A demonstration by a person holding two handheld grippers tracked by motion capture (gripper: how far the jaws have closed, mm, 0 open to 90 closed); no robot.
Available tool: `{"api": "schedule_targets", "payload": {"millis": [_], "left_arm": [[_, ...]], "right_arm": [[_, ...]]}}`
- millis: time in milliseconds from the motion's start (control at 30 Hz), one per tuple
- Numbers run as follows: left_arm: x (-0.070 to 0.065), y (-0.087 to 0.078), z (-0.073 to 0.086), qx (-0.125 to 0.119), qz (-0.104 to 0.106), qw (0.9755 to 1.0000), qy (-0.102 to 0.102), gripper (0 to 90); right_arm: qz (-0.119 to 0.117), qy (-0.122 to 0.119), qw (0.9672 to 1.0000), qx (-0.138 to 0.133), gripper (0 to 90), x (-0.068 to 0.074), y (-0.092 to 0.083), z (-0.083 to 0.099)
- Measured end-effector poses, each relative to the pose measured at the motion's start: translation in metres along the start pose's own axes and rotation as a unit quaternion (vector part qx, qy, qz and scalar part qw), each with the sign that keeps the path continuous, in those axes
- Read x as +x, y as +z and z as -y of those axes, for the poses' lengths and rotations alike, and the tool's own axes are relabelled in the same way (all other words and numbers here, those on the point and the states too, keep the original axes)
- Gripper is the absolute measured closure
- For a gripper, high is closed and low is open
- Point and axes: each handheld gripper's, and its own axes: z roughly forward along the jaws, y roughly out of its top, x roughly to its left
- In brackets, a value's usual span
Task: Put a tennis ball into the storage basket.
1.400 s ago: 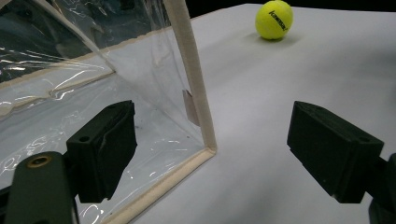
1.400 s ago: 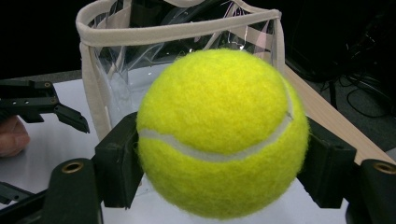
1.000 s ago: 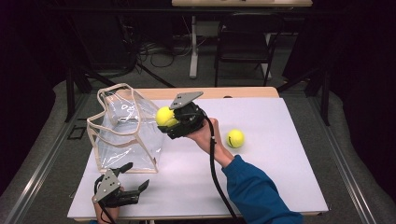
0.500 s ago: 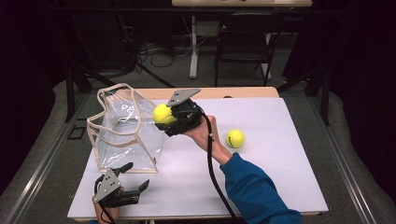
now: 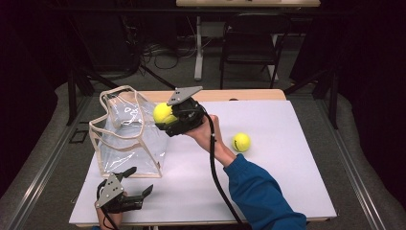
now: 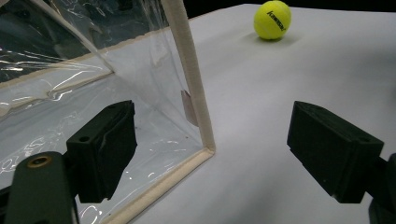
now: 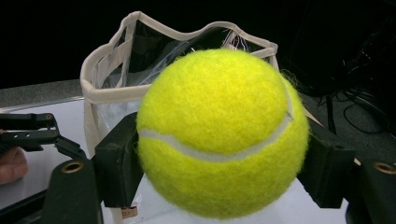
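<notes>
Since a second ago, my right gripper (image 5: 168, 116) has edged its ball (image 5: 162, 113) closer to the bag (image 5: 125, 139) near the tabletop's left edge. My left gripper (image 6: 212, 140) gapes wide at the bag's corner. Right gripper view: jaws clamp the ball before the bag's rim.
</notes>
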Motion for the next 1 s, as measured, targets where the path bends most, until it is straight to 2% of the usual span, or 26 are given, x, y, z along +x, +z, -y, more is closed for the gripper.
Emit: {"api": "schedule_targets", "payload": {"millis": [1000], "left_arm": [[0.0,0.0,0.0,-0.002,0.001,1.0,-0.002,16.0]], "right_arm": [[-0.002,-0.011,0.9999,-0.006,25.7,0.002,0.006,-0.025]]}}
